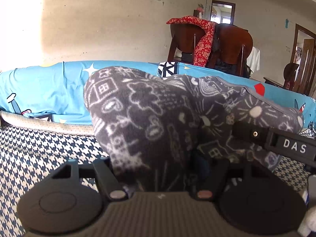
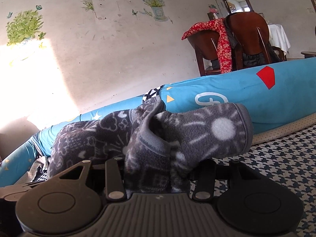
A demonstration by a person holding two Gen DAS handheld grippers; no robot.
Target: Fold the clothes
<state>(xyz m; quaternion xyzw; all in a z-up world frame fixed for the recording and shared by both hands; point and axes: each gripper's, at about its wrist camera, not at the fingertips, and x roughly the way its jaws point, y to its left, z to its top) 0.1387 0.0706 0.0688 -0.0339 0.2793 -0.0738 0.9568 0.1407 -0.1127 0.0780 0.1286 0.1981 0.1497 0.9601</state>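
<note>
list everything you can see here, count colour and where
fleece garment: 1, grey with white doodles, bunched over both grippers
houndstooth surface: 1, navy and white, under the garment
bedding roll: 1, blue with shapes, behind the garment
wooden chairs: 2, dark brown, by the back wall
floral cloth: 1, red, draped over the chairs
plant stickers: several, green, on the wall
left gripper: 1, black, shut on the fleece
right gripper: 1, black, shut on the fleece

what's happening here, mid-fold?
A person works two handheld grippers on one grey fleece garment with white doodle print. The left gripper and right gripper each appear shut on bunched fleece, lifted above the houndstooth bedcover. A blue cartoon-print quilt lies behind. Nothing is folded flat yet.
</note>
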